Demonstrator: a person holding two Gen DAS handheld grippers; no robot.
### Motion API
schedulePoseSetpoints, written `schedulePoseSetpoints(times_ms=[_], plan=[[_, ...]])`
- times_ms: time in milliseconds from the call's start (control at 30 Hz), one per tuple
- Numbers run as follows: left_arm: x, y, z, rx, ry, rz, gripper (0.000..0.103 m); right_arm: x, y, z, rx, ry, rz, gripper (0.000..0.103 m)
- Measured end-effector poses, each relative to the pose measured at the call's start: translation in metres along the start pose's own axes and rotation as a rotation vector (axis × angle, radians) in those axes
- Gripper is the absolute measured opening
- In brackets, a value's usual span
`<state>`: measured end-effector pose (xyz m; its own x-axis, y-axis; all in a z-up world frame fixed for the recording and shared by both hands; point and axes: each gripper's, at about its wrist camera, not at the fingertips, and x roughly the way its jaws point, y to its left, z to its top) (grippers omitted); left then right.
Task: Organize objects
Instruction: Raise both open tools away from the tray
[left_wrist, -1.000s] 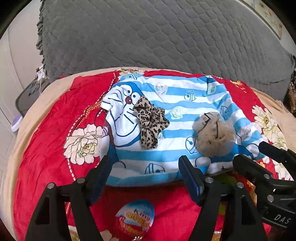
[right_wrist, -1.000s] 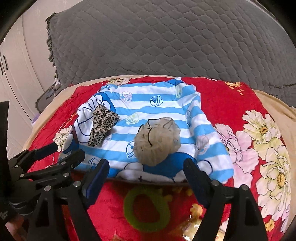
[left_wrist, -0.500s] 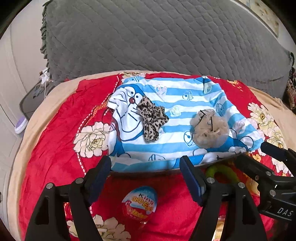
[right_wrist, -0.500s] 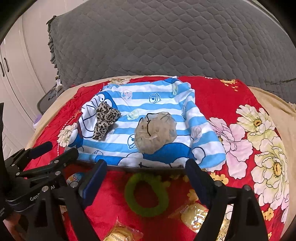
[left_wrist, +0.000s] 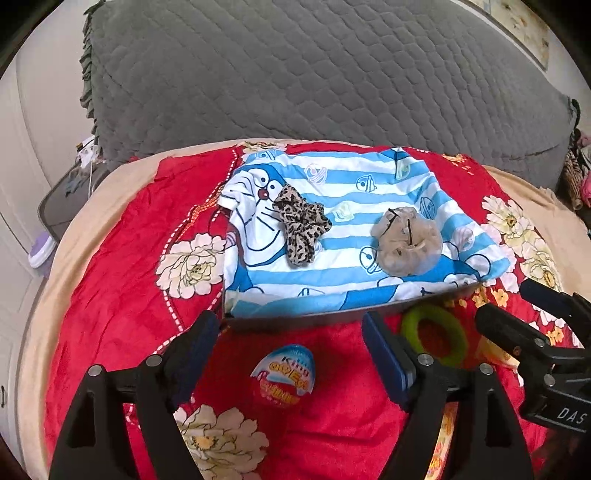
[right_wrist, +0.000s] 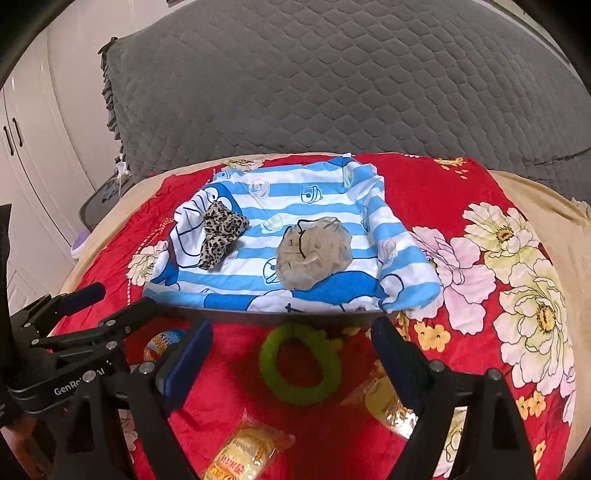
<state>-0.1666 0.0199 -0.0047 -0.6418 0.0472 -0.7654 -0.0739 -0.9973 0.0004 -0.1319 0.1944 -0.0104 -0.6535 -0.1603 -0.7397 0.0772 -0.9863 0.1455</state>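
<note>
With both my left gripper (left_wrist: 288, 354) and right gripper (right_wrist: 291, 354) spread wide and holding nothing, their jaws having just been opening, I hang over the red floral bedspread (left_wrist: 122, 280) to size up what is left to sort. Ahead of both grippers the leopard-print scrunchie (left_wrist: 301, 225) and beige mesh scrunchie (right_wrist: 314, 251) already lie side by side on the blue-striped cartoon cloth (left_wrist: 369, 184), apparently the collecting spot. Nearer, between my left jaws, sits the chocolate egg (left_wrist: 284, 374); the green ring (right_wrist: 299, 363) lies between my right ones, snack packets (right_wrist: 245, 450) below.
</note>
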Motion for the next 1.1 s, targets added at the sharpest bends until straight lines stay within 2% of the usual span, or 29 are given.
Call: schedulePoseSetpoints(times_ms=[1100], plan=[[-0.046, 0.0, -0.045, 0.015, 0.027, 0.01, 0.09, -0.048, -0.005, -0.043, 0.019, -0.008, -0.005, 0.093]])
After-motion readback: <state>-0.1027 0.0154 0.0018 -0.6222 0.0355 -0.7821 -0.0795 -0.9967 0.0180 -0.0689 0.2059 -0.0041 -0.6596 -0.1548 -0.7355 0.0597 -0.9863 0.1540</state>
